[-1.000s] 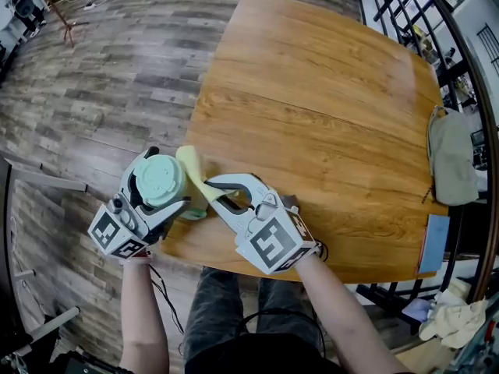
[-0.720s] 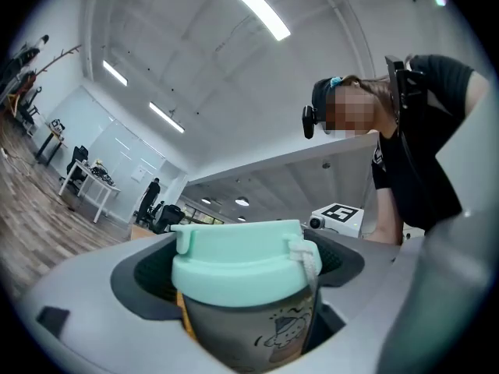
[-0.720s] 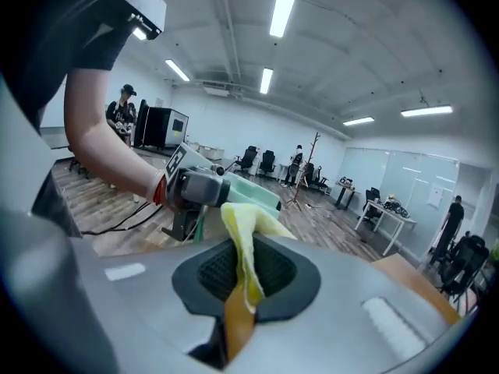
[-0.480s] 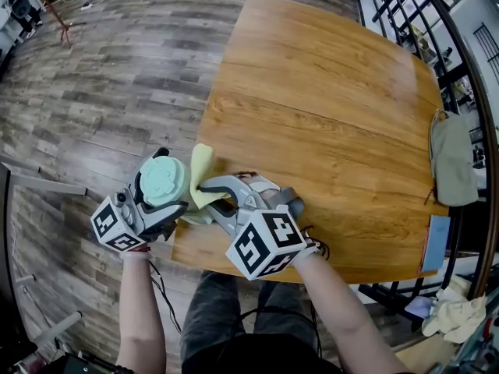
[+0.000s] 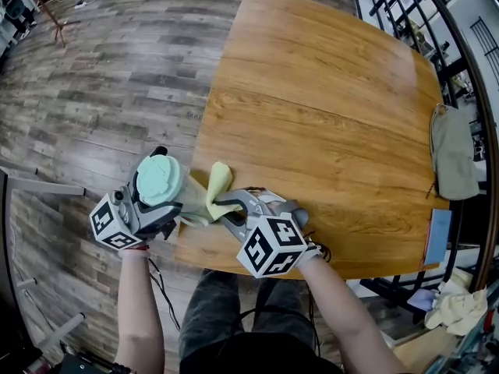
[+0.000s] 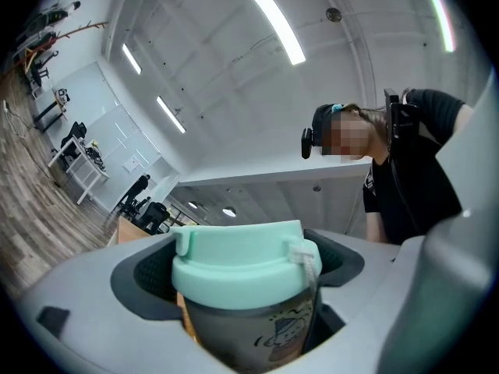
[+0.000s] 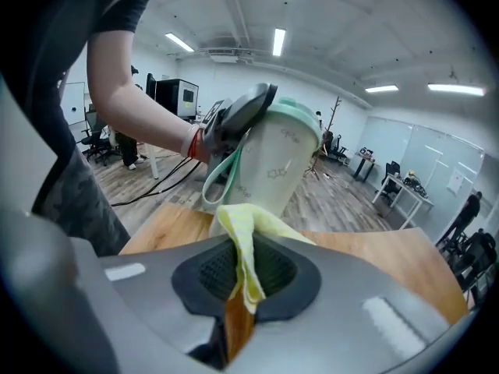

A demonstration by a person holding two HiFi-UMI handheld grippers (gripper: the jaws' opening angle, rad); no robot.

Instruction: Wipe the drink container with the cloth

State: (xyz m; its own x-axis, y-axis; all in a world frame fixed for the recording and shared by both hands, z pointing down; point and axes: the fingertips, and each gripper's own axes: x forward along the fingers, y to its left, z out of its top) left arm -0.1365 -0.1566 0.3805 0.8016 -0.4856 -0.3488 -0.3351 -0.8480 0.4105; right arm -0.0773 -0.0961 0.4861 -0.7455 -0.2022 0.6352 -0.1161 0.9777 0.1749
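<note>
**Both tongs loaded: left tongs [image 6: 242,287] on cup [image 6: 249,337], right tongs [image 7: 243,279] on cloth [image 7: 242,240]**

Left tongs clamp the cup's body just under the mint lid [image 6: 234,252]. Jaws stand wide, one pad on each side of the wall.

Right tongs pinch the yellow cloth between the pads, jaws nearly together. In the right gripper view the free end sticks out toward 12 o'clock and lies against the cup's lower wall, beside the green strap [image 7: 212,179]. The cup leans toward 1 o'clock there.

Head view:
- Cup sits at 8 o'clock in frame, lid facing the camera. It's held just off the table's [image 5: 327,115] near-left corner, over the wood floor [image 5: 101,76].
- Cloth is at 3 o'clock of the cup, touching its side.
- Right tongs are at 4 o'clock of the cup, over the table's near edge.
- Grey bag [image 5: 452,158] is at the table's 3 o'clock edge, well apart from both tongs.
</note>
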